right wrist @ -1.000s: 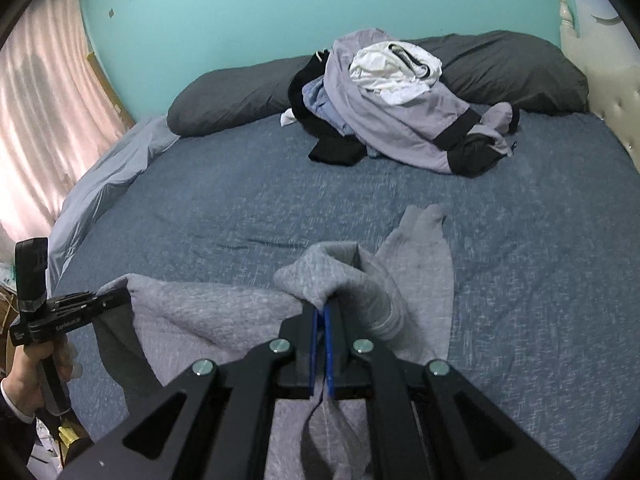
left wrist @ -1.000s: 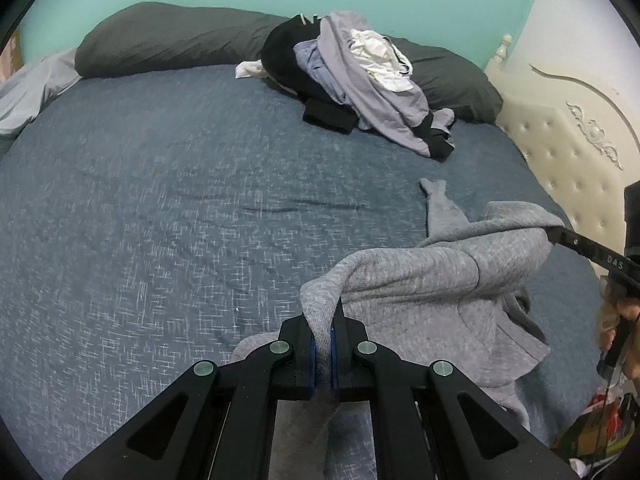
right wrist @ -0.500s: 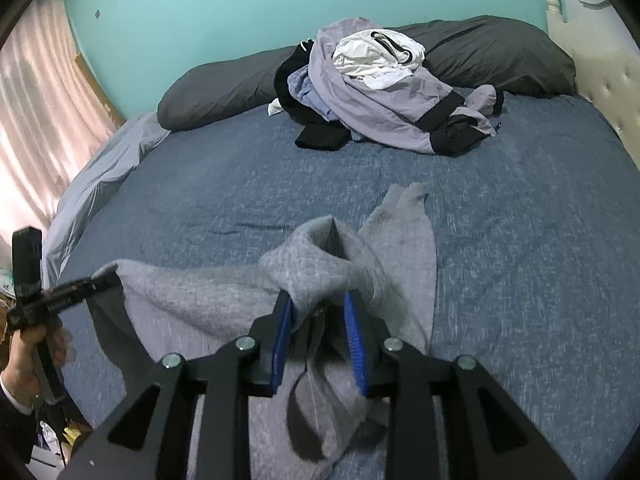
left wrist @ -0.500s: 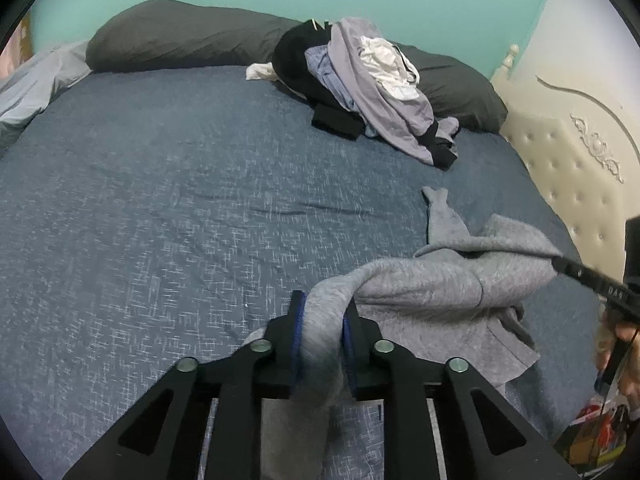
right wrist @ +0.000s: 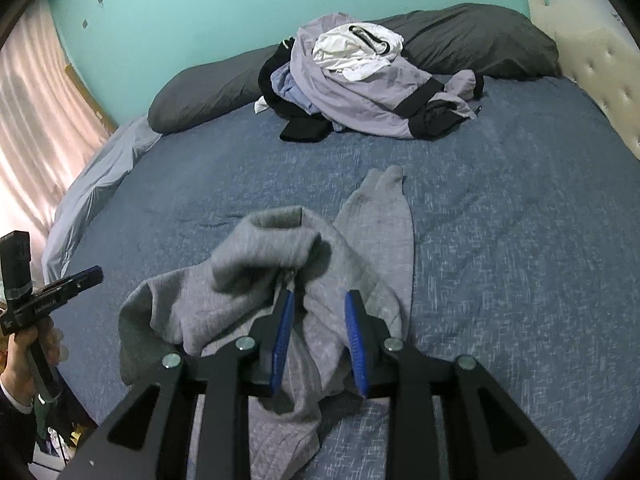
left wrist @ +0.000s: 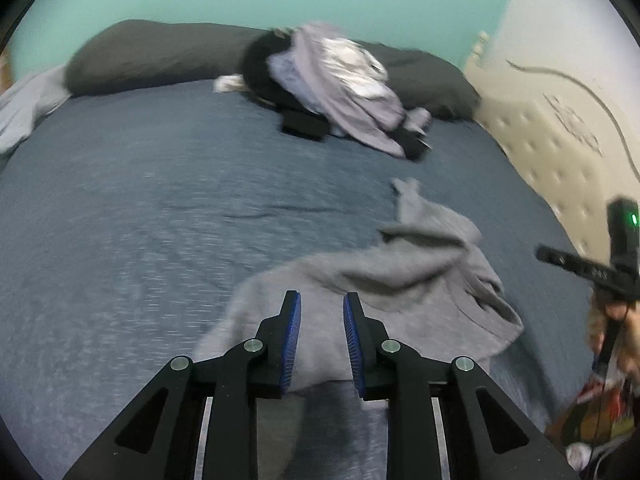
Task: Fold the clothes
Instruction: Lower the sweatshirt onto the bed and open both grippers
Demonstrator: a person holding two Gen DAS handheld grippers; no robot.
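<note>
Release step: both grippers just let go of the grey sweater (right wrist: 256, 300), which now lies in a heap on the near part of the bed (left wrist: 140, 208). The left hand-held gripper (left wrist: 320, 304) is released, its jaws having just been opening, blue pads apart, no cloth between them, sweater just beyond the tips. The right hand-held gripper (right wrist: 320, 300) is also released after opening, with sweater folds lying loose between its pads, not pinched as far as I can tell. Sweater is soft heathered knit, thick, crumpled; ribbed collar or cuff opening stands up at its top, and one sleeve (right wrist: 384, 204) stretches away from the heap toward the far side of the bed. Probably the next move is to re-grip at hem or shoulders and spread it flat before any fold; limp fabric will sag and bunch. Bed cover beyond the sweater is blue, flecked weave, mostly flat. Farther from the sweater, pile of unfolded clothes (right wrist: 368, 80): lilac, black, white, thin, shiny-looking. Behind it, dark grey pillows (right wrist: 472, 40).
</note>
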